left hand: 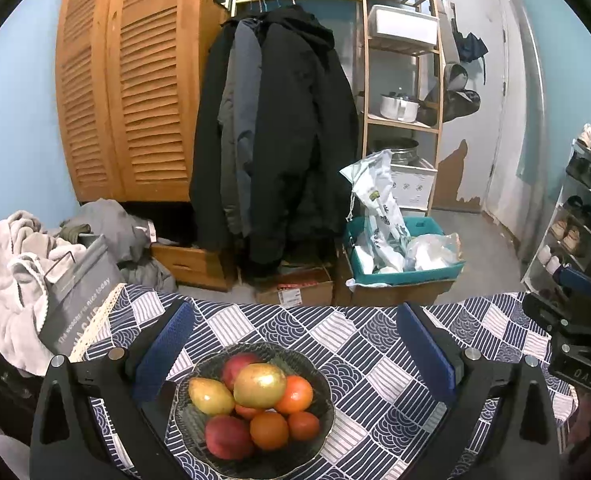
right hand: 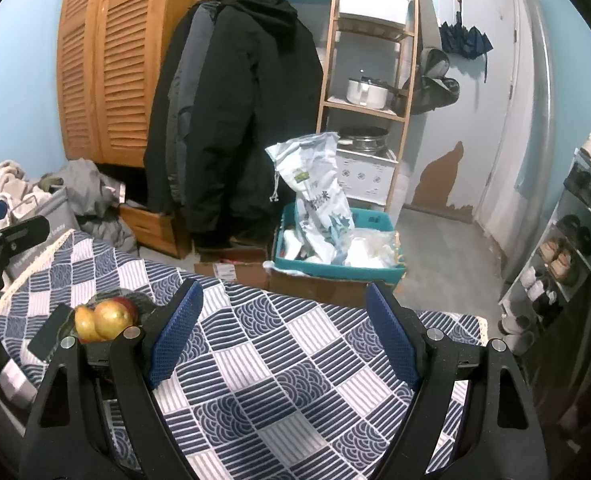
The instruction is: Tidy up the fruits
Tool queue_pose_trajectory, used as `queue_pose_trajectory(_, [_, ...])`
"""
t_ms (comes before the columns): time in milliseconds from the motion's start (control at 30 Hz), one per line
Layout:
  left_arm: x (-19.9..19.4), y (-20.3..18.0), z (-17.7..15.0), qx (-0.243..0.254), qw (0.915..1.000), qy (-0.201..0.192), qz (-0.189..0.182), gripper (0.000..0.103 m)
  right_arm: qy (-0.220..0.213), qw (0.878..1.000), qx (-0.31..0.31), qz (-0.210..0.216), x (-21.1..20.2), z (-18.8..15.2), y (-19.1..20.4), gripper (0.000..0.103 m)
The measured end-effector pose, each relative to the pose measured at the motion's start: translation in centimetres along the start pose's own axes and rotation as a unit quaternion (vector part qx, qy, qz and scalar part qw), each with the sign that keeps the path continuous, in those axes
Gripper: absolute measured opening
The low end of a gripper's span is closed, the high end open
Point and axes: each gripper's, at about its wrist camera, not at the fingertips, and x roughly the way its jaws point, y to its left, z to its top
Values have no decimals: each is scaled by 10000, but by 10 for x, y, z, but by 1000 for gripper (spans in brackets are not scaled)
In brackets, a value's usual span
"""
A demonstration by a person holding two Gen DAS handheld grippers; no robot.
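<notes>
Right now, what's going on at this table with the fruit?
A person holds a pair of tongs in each hand over a table with a blue patterned cloth. The left tongs are open, hanging just above a glass bowl piled with fruit: a mango, a pear, oranges and red fruit. The right tongs are open too, over bare cloth beside the bowl. Neither holds anything, and all the visible fruit sits in the bowl.

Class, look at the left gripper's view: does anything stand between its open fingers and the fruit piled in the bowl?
Nothing visible does. The left gripper is open, and the bowl of fruit lies directly ahead between its fingers, with the yellow-red mango uncovered on top.
</notes>
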Motion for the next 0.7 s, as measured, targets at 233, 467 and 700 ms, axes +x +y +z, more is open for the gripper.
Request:
queue_pose_trajectory(233, [-3,-6,2,76,9999,-71,-6,102,-5,10000,-6,2,-1,-1,-2,82])
queue_pose_trajectory(467, [-4,-9,3,61,10000,-56,-34,102,-18,10000,19,-8,-2,0,-6,82])
queue_pose_trajectory(700, [-2,-14,3,62,9999,-22,77,102,3,10000,81,-1,-4,1,-14,82])
